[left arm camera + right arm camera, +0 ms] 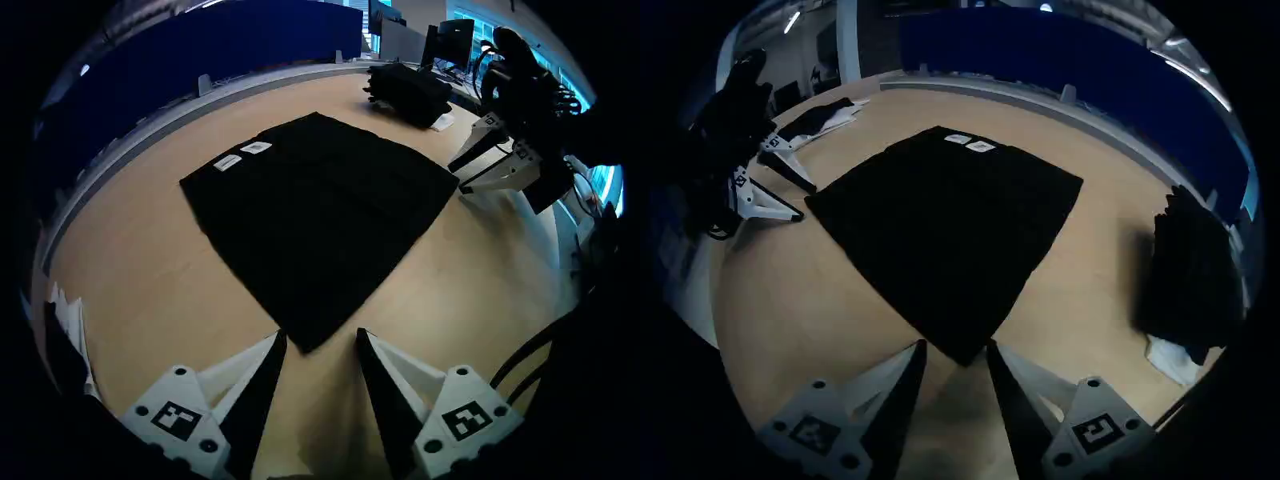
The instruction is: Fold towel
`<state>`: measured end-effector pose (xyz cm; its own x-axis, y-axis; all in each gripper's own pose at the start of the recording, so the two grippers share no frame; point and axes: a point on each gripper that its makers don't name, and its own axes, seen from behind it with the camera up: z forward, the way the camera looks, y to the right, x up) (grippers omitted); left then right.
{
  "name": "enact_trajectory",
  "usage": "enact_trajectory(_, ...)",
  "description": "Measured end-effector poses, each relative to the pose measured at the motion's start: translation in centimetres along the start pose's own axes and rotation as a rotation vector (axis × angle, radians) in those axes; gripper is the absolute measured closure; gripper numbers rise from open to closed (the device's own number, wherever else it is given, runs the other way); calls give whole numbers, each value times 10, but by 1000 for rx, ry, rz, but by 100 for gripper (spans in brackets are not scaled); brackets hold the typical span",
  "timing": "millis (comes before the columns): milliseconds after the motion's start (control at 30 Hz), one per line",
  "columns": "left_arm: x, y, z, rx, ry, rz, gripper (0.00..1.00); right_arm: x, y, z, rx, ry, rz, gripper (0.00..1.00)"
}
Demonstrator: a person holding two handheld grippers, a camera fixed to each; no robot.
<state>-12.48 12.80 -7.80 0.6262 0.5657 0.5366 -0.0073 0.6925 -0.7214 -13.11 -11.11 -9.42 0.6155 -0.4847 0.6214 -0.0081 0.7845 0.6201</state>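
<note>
view: left gripper view
left gripper: sat low and close, fingers spread apart, pinched nothing
towel: black, lay flat in the middle of the table; near corner poked into the gap between the two fingers
tags: two small white ones, sat on the far left part of the towel
right gripper: hung at the towel's right corner, fingers spread, tips just beside the edge
dark pile: folded cloth, sat past the towel near the table's far edge, well apart from the towel
blue wall: ran along the table's far left edge
open room: bare wood on both sides of the towel

view: right gripper view
right gripper: sat low and close, fingers spread apart, pinched nothing
towel: lay flat on the table; near corner sat in the gap between the fingers
tags: sat by the far corner
left gripper: hung at the towel's left corner, fingers spread, tips just beside the edge
dark pile: stood on the right, apart from the towel, with a white cloth at its near end
loose cloth: dark and white, lay far off past the left gripper
blue wall: stood along the far edge
open room: bare wood between the towel and the dark pile
</note>
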Motion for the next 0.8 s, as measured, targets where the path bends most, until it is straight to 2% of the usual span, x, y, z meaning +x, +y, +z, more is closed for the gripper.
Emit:
enact_trajectory(33, 0, 0, 0, 1, 0, 0, 46, -1, -1, 0, 1, -2, 3, 51)
enact_trajectory(167, 0, -1, -1, 6, -2, -4, 48, -3, -1, 1, -4, -6, 14, 57)
enact_trajectory(233, 0, 0, -1, 8, -3, -6, 48, -3, -1, 1, -6, -5, 18, 58)
enact_trajectory(300, 0, 0, -1, 10, -5, -8, 55, -3, -2, 1, -6, -4, 20, 58)
enact_trajectory(433, 0, 0, 0, 14, -7, -9, 60, -2, -1, -1, -4, -4, 27, 58)
enact_trajectory(700, -1, -1, 1, 23, -10, -15, 69, -2, 4, -1, -17, -8, 34, 72)
enact_trajectory(800, -2, -2, 1, 30, -10, -18, 76, -2, 4, -1, -18, -13, 30, 81)
